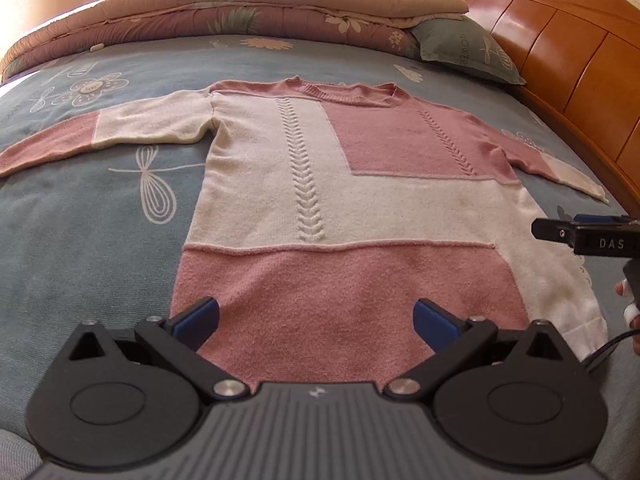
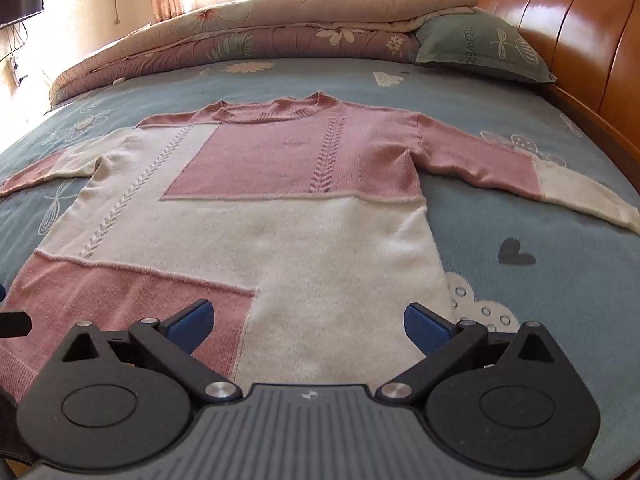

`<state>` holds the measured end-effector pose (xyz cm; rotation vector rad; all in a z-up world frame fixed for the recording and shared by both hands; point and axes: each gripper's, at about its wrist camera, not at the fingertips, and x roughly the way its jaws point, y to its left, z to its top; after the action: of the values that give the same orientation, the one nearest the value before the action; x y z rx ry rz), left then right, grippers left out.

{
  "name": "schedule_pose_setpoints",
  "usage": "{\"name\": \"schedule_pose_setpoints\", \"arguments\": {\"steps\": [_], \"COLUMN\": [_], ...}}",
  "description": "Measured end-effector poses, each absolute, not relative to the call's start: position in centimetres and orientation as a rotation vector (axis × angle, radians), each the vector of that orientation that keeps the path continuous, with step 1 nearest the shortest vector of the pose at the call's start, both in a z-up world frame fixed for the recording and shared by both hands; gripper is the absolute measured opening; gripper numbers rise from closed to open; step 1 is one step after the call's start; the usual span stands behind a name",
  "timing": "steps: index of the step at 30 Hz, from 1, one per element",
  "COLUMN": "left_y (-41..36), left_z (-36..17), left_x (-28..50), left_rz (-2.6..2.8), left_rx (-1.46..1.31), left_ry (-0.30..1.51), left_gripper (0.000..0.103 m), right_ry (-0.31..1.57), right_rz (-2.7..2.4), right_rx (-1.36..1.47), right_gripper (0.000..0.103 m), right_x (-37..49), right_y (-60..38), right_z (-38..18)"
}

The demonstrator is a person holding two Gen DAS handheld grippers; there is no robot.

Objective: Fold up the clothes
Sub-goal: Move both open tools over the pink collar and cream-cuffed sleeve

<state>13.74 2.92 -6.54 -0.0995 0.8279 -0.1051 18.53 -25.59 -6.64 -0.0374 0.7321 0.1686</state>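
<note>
A pink and cream knit sweater (image 1: 352,200) lies flat and face up on the blue bedsheet, both sleeves spread out sideways, collar at the far end. It also shows in the right wrist view (image 2: 280,220). My left gripper (image 1: 316,320) is open and empty, hovering over the pink hem at the sweater's left bottom. My right gripper (image 2: 308,324) is open and empty over the cream bottom right part. The right gripper's side also shows at the right edge of the left wrist view (image 1: 588,236).
A folded floral quilt (image 1: 224,12) lies across the far end of the bed. A grey-green pillow (image 2: 480,48) rests by the wooden headboard (image 2: 580,40) on the right. The blue sheet (image 2: 560,280) extends around the sweater.
</note>
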Motion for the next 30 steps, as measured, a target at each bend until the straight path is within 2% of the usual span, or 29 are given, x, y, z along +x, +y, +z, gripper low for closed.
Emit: {"name": "schedule_pose_setpoints", "arguments": {"steps": [4, 11, 21, 26, 30], "left_y": [4.0, 4.6, -0.6, -6.1, -10.0], "left_z": [-4.8, -5.1, -3.5, -2.5, -3.9], "left_x": [14.5, 15.4, 23.3, 30.1, 36.3], "left_rz": [-0.035, 0.026, -0.162, -0.377, -0.539], "left_rx": [-0.121, -0.130, -0.164, -0.210, -0.335], "left_ry": [0.793, 0.834, 0.831, 0.826, 0.888], "left_gripper": [0.102, 0.102, 0.102, 0.102, 0.102], "right_ry": [0.714, 0.794, 0.931, 0.899, 0.858], "right_rz": [0.181, 0.160, 0.204, 0.244, 0.267], "right_rx": [-0.048, -0.022, -0.089, -0.186, -0.288], "right_gripper": [0.103, 0.103, 0.103, 0.103, 0.103], "right_x": [25.3, 32.5, 27.4, 24.5, 23.6], "right_y": [-23.8, -22.8, -24.2, -23.7, -22.7], "right_z": [-5.9, -10.9, -11.4, -11.2, -10.9]}}
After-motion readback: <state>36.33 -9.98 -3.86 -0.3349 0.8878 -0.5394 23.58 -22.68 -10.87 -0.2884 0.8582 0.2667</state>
